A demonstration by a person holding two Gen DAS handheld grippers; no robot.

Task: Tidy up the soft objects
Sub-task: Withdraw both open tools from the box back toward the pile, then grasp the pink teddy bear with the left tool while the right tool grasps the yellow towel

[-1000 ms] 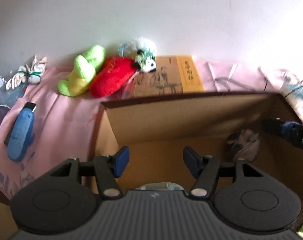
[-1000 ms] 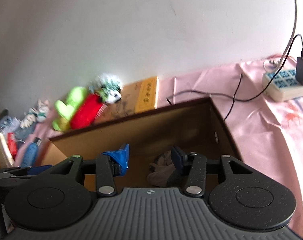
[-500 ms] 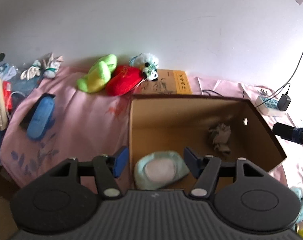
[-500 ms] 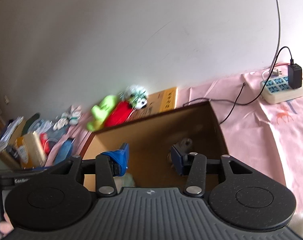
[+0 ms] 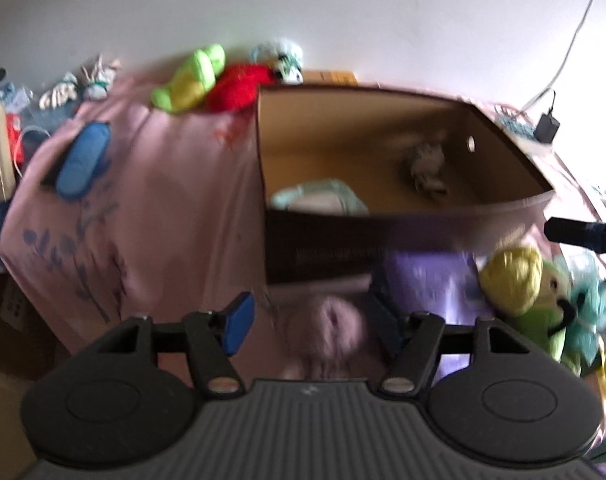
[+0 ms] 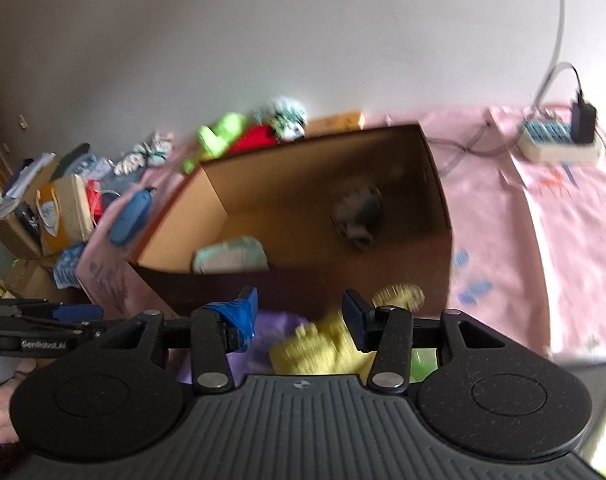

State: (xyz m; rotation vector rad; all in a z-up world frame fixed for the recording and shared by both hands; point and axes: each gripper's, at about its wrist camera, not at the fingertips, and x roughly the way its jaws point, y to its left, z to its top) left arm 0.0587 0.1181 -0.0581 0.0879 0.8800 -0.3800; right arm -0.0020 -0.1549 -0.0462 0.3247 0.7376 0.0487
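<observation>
Cardboard box (image 5: 403,236) sits on the pink cloth, holding a mint-green pad (image 5: 319,198) and a grey plush (image 5: 425,166). Left tool (image 5: 311,320) gapes wide above a blurred pink object (image 5: 335,330); right tool (image 6: 301,312) gapes wide over a yellow plush (image 6: 319,350) just outside the box.
</observation>
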